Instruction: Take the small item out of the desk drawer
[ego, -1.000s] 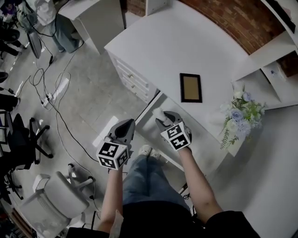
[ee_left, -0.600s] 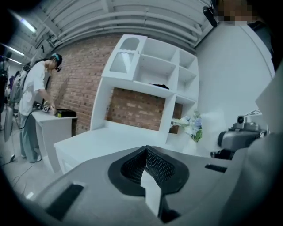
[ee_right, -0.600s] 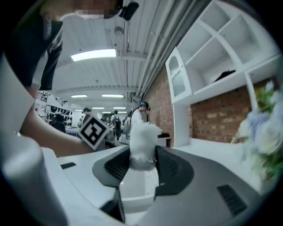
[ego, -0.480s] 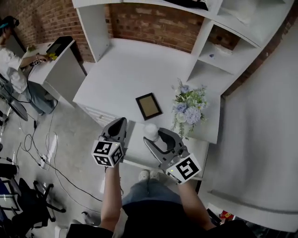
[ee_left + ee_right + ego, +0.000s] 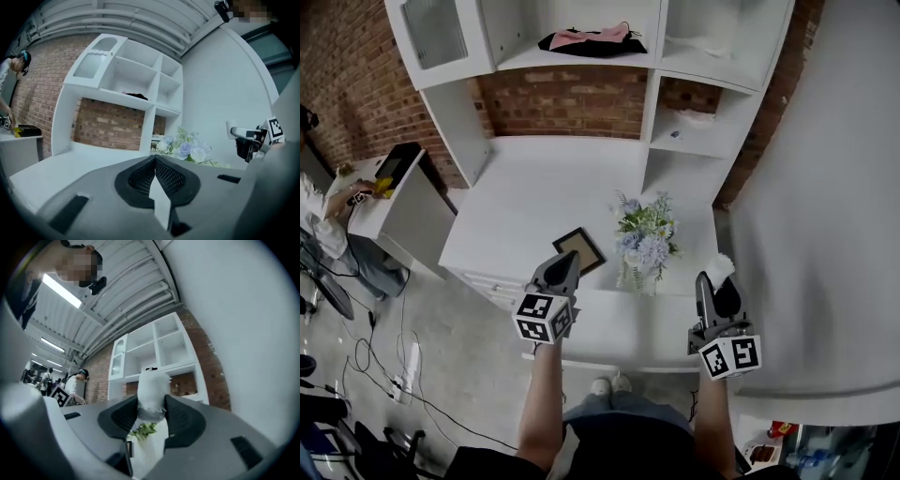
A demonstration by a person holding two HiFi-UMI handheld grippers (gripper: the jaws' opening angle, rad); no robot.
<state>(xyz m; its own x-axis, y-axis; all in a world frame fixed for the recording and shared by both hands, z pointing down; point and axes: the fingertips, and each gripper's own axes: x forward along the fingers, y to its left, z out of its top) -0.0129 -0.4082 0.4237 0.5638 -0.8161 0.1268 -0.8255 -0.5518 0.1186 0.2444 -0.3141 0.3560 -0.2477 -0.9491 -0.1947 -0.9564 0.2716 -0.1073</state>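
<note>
My right gripper point(image 5: 718, 289) is raised at the right of the white desk point(image 5: 534, 202), shut on a small white fuzzy item point(image 5: 720, 266). In the right gripper view the item point(image 5: 151, 389) sticks up between the two dark pads point(image 5: 180, 416). My left gripper point(image 5: 560, 274) hovers over the desk's front edge beside a picture frame point(image 5: 578, 248); its jaws point(image 5: 154, 159) are shut with nothing in them. The open drawer point(image 5: 623, 330) shows as a white surface below the desk edge, between my two arms. From the left gripper view the right gripper point(image 5: 251, 139) shows at the far right.
A vase of pale flowers point(image 5: 643, 242) stands on the desk between the grippers. White shelving point(image 5: 656, 112) against a brick wall rises behind it, with a pink and black cloth point(image 5: 591, 40) on top. A white wall point(image 5: 825, 187) is close on the right. Cables point(image 5: 389, 361) lie on the floor.
My right gripper has lifted out of the drawer and swung right, carrying the white item. The head view has tilted up toward the shelves. The left gripper stayed by the desk edge.
</note>
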